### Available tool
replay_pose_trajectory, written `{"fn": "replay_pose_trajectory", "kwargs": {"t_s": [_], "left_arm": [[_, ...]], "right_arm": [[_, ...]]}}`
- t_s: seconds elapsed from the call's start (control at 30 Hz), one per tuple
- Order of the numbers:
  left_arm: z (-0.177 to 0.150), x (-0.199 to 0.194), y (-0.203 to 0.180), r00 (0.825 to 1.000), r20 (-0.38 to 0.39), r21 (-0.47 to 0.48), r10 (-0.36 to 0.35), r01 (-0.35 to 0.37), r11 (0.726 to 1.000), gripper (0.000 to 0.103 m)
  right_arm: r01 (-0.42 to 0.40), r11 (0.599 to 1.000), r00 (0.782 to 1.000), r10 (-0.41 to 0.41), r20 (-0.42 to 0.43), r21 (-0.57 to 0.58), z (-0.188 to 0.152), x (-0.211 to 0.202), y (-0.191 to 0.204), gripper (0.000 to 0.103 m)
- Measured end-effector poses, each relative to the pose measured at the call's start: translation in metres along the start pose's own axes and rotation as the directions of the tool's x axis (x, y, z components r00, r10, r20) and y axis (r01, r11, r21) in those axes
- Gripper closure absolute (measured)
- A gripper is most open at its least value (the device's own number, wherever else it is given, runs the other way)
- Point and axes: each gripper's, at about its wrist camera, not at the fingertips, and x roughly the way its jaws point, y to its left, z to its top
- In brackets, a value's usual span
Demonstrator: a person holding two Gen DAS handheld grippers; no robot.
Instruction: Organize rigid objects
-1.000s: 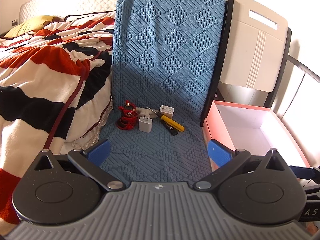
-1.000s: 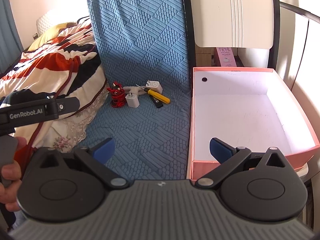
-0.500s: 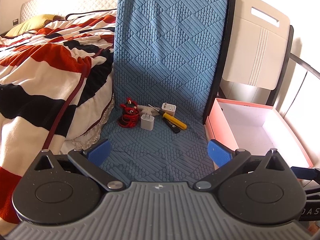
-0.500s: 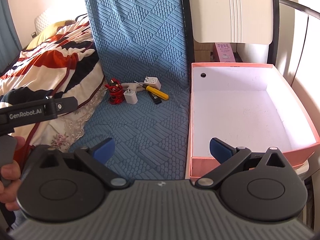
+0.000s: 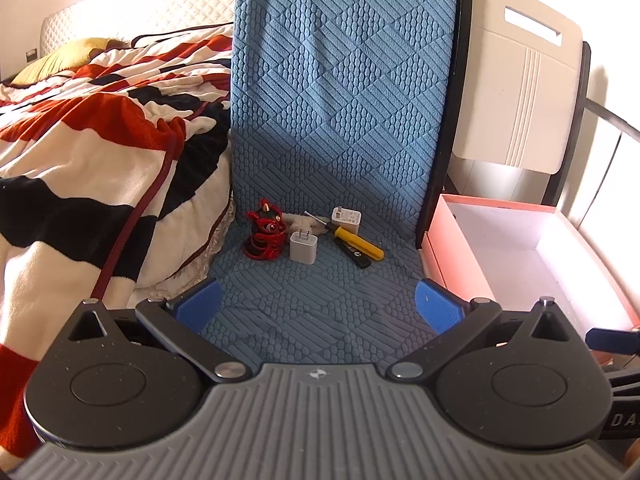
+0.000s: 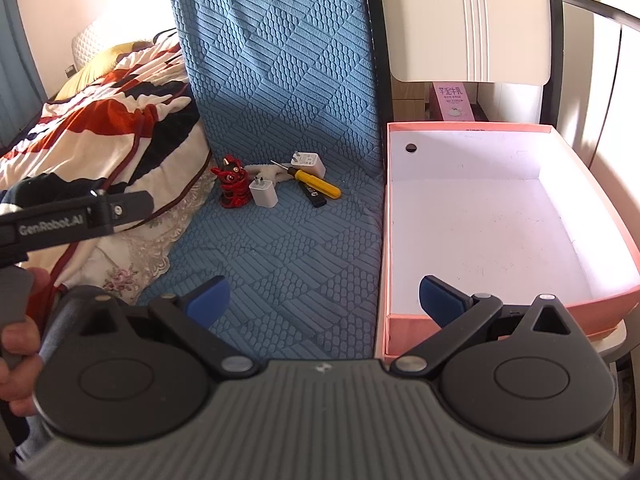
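The left gripper [image 5: 318,306] hangs spread wide, empty, above the blue textured seat cushion [image 5: 320,296]. The right gripper [image 6: 324,300] gapes equally wide, holding nothing, beside the pink cardboard box [image 6: 500,312].

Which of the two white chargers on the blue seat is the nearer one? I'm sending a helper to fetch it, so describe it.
On the blue chair cushion, find the small cluster near the backrest. The nearer charger stands right beside the red figurine, prongs pointing up. The other charger lies farther back, behind the yellow-handled screwdriver.
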Motion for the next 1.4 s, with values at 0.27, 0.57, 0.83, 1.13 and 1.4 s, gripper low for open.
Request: {"fn": "replay_pose_trajectory", "kwargs": {"t_s": [0.27,0.57,0.83,1.13,1.4], "left_arm": [[0.013,0.044,0.008,0.999,0.030,0.008,0.040,-0.040,0.999,0.000],[0.029,0.087,0.017,1.000,0.019,0.004,0.019,-0.019,1.000,0.000],[0.034,0.135,0.027,1.000,-0.015,-0.003,0.001,-0.001,1.000,0.000],[0.036,0.178,0.031,0.998,-0.055,0.013,0.003,-0.002,1.000,0.000],[0.051,0.216,0.035,0.996,-0.087,-0.038,-0.023,0.019,0.999,0.000]], "right_arm": [[0.009,1.000,1.000,-0.009,0.024,-0.005,0.012,0.029,-0.005,0.000],[0.005,1.000,0.999,-0.003,0.049,-0.029,0.037,0.063,-0.007,0.000],[0.045,0.999,0.998,-0.045,0.043,-0.002,0.045,0.107,-0.010,0.000],[-0.049,0.999,0.998,0.050,0.049,-0.024,0.058,0.141,0.000,0.000],[-0.049,0.996,0.996,0.055,0.070,-0.079,0.074,0.164,0.008,0.003]]}}
